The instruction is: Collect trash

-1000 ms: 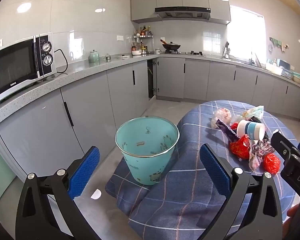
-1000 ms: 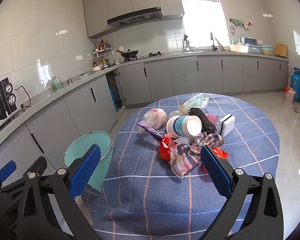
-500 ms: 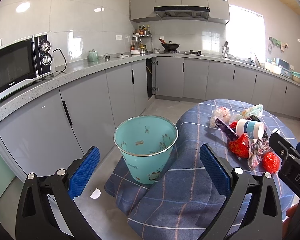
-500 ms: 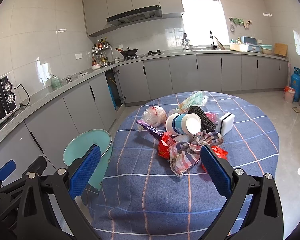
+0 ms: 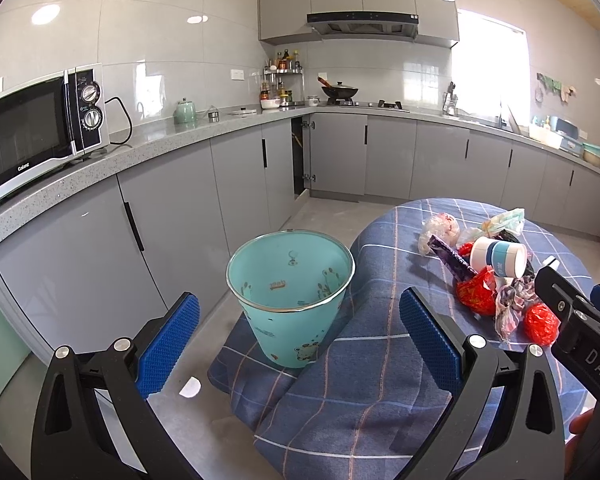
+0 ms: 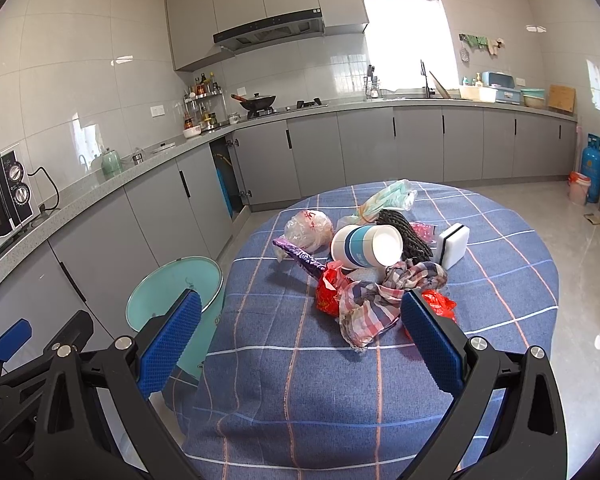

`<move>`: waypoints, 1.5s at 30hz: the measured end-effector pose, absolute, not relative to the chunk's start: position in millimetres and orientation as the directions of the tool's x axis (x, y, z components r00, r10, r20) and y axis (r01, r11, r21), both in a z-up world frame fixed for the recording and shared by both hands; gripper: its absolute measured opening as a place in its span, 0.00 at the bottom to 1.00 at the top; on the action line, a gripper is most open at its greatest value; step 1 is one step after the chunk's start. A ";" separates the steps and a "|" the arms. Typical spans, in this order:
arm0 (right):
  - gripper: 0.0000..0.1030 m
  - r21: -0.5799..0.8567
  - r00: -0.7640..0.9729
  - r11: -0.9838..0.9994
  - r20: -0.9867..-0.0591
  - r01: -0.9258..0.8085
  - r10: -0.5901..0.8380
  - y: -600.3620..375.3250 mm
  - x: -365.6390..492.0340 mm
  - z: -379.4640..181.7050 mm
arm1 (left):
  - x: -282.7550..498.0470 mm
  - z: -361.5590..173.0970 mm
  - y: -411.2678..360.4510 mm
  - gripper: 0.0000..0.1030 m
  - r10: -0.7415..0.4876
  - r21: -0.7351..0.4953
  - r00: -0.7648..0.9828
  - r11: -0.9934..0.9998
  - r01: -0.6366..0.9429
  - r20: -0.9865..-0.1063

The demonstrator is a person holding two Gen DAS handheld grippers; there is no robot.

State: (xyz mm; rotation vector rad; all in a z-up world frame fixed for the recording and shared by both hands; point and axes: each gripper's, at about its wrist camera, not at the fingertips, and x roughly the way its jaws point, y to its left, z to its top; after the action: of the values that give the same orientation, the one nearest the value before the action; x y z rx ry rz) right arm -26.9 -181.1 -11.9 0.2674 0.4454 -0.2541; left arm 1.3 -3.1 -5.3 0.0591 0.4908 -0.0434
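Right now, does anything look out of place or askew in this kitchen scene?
Yes: the white-and-blue paper cup lies on its side amid the trash on the blue checked tablecloth. One grey cabinet door under the counter stands ajar. Nothing looks spilled.

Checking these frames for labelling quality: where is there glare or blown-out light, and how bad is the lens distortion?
Left wrist view: the window is blown out white, lamp reflections spot the wall tiles, and the countertop bows in a fisheye curve. Right wrist view: the window is overexposed too; the trash pile on the table stays sharp and evenly lit; dark vignette fills the corners.
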 end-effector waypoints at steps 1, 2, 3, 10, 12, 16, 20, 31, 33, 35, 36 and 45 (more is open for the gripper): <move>0.95 0.199 0.872 0.934 -0.455 0.298 -0.182 -181.3 -27.2 -12.5 | 1.3 -5.3 -3.2 0.96 -0.027 0.047 0.881 0.997 0.056 -0.472; 0.95 0.198 0.872 0.934 -0.455 0.298 -0.182 -181.0 -27.1 -12.5 | 1.3 -5.2 -3.0 0.96 -0.029 0.045 0.881 0.997 0.057 -0.472; 0.95 0.197 0.871 0.934 -0.456 0.298 -0.182 -181.0 -26.7 -12.2 | 1.4 -5.2 -2.9 0.96 -0.029 0.045 0.881 0.997 0.057 -0.473; 0.95 0.197 0.871 0.934 -0.457 0.298 -0.181 -180.7 -26.6 -12.6 | 1.5 -5.0 -3.8 0.96 -0.029 0.045 0.880 0.997 0.057 -0.473; 0.95 0.196 0.871 0.934 -0.457 0.298 -0.182 -180.7 -27.0 -12.9 | 1.3 -4.8 -4.5 0.96 -0.028 0.048 0.881 0.997 0.058 -0.472; 0.95 0.197 0.870 0.934 -0.458 0.298 -0.182 -180.6 -26.6 -12.6 | 0.2 -5.9 -5.2 0.96 -0.029 0.048 0.882 0.997 0.058 -0.471; 0.95 0.196 0.868 0.934 -0.463 0.298 -0.180 -180.1 -25.4 -13.9 | 0.1 -5.8 -5.0 0.96 -0.031 0.047 0.882 0.997 0.060 -0.470; 0.95 0.198 0.863 0.933 -0.473 0.301 -0.178 -184.0 -23.2 -15.4 | 0.3 -9.0 -7.6 0.96 -0.046 0.037 0.878 0.997 0.072 -0.477; 0.95 0.196 0.862 0.933 -0.474 0.302 -0.180 -184.8 -22.8 -14.4 | 1.6 -10.2 -8.0 0.96 -0.051 0.031 0.875 0.997 0.075 -0.481; 0.95 0.195 0.861 0.932 -0.474 0.305 -0.183 -186.9 -22.4 -14.0 | 2.8 -10.8 -7.5 0.96 -0.055 0.024 0.872 0.997 0.076 -0.487; 0.95 0.194 0.861 0.932 -0.474 0.307 -0.185 -188.2 -21.8 -13.2 | 3.0 -11.0 -7.2 0.96 -0.057 0.018 0.871 0.997 0.075 -0.488; 0.95 0.098 0.824 0.910 -0.471 0.403 -0.315 -248.0 -21.3 -18.7 | 19.6 -29.4 -12.2 0.96 -0.064 0.015 0.843 0.996 0.085 -0.534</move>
State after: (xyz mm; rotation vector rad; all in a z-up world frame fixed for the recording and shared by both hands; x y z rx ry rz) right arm -21.3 -248.0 -18.7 0.1978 0.4648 -0.3844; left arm 19.6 -12.2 -29.4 0.0386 0.5620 -0.0786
